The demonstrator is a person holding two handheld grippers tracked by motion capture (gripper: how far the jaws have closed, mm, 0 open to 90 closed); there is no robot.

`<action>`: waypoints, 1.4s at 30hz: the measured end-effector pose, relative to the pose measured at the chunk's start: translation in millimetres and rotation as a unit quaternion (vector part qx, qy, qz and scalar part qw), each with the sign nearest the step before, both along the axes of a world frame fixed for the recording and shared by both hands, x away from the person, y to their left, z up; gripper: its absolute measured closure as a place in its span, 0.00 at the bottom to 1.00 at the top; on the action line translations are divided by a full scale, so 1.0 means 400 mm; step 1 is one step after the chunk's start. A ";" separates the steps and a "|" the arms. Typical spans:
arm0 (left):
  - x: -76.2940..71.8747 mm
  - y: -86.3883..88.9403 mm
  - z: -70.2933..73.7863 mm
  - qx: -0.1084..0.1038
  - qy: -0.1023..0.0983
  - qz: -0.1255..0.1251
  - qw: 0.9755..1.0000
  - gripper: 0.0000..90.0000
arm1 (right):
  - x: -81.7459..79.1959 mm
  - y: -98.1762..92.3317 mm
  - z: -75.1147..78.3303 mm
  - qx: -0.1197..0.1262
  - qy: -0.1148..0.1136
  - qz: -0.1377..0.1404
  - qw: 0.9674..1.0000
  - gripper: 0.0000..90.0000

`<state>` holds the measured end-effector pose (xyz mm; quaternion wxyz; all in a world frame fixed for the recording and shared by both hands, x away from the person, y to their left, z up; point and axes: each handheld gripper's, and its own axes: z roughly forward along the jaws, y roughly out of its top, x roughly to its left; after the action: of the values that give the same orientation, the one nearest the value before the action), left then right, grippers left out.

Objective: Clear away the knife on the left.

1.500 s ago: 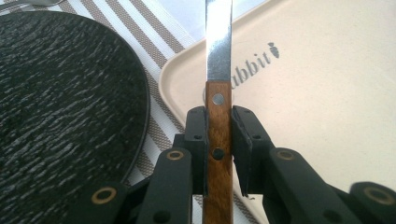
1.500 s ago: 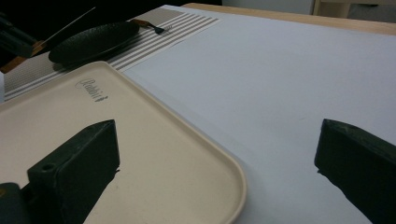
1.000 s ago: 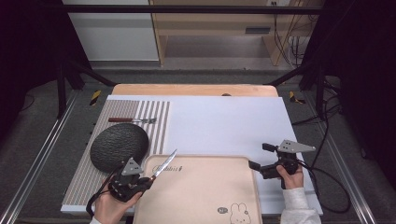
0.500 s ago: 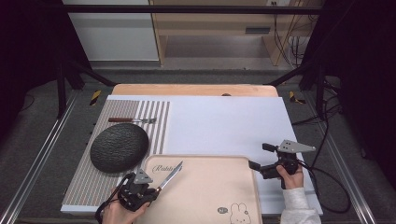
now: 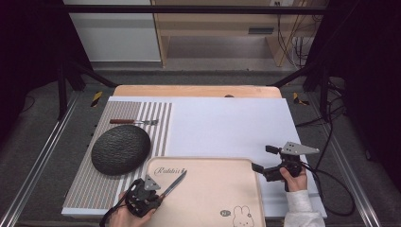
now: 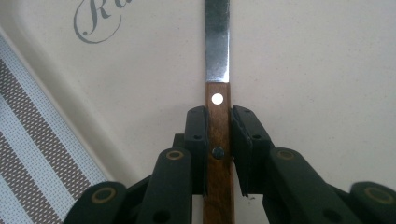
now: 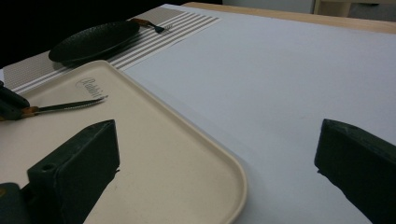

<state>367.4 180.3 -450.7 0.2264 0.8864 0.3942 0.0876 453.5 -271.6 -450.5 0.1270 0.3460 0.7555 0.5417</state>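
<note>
Left gripper [image 5: 156, 196] sits low at the near-left corner of the cream tray [image 5: 236, 163], its jaws clamped on the wooden handle of a knife [image 5: 173, 184]. In the left gripper view the pads [image 6: 196, 135] press flat on both sides of the handle, just behind the bright rivet, with the blade running straight ahead over the tray surface. From the right gripper view the knife [image 7: 65, 107] looks close to level and just above the tray, near the printed lettering; whether the tip touches I cannot tell.

Right gripper [image 5: 267, 161] rests beside the tray's right edge, over the white mat [image 5: 227, 123], jaws standing wide apart with nothing between them.

Handling, as I judge it: the knife is light and rigid, a slim steel blade on a narrow wood handle. The wood gives the pads decent friction; the polished blade would be slick and is the wrong place to take hold. The present hold near the front of the handle looks sound, close to the balance point, so the blade should not droop or swing. The handle is narrow, so a slack squeeze might let it roll between the pads.

Farther off on the striped placemat [image 5: 118, 118]: a dark textured plate [image 5: 120, 149] and a fork [image 5: 135, 121], well apart from the tray work.
</note>
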 end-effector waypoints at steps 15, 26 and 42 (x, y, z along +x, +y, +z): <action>0.001 0.012 0.019 -0.024 -0.034 -0.015 0.999 0.66 | 0.000 0.000 0.000 0.001 0.000 -0.001 1.000 0.00; 0.032 0.030 0.069 -0.076 -0.081 -0.057 0.992 0.20 | 0.001 0.000 0.000 0.000 0.000 -0.001 1.000 0.00; 0.100 0.002 0.077 -0.100 -0.080 -0.084 0.988 0.16 | 0.001 0.001 -0.001 -0.002 0.001 -0.001 1.000 0.00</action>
<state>407.3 181.0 -419.8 0.3515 0.8793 0.3056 0.0991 454.0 -271.2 -451.1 0.1271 0.3469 0.7562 0.5400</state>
